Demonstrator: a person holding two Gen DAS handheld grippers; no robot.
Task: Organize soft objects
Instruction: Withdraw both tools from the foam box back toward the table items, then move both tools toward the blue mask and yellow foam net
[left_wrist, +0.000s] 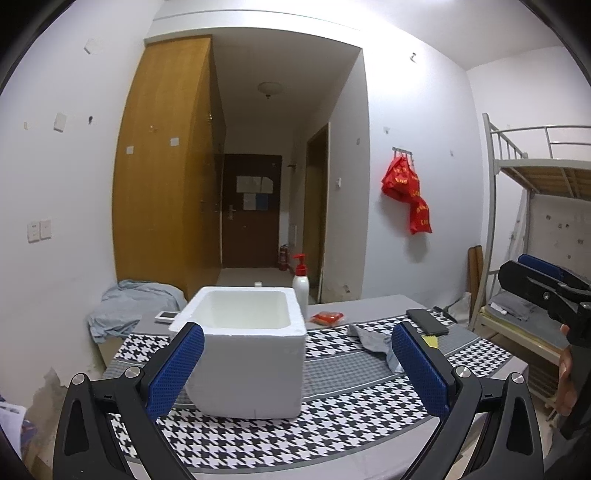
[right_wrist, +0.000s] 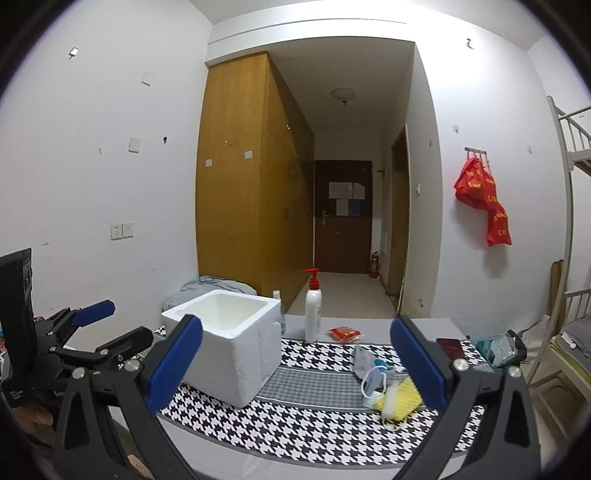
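Right wrist view, both tongs (right_wrist: 295, 365) gaping empty, yellow sponge (right_wrist: 400, 397) just beyond.

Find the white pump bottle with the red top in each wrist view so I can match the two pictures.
Left wrist view: the pump bottle stands just behind the foam box's far right corner, centre frame.
Right wrist view: the pump bottle stands apart, to the right of the foam box, centre frame.
Shared landmark: the red packet to its right.

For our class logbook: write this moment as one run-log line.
left gripper: open, empty | right gripper: open, empty | foam box: empty | soft items: on tablecloth
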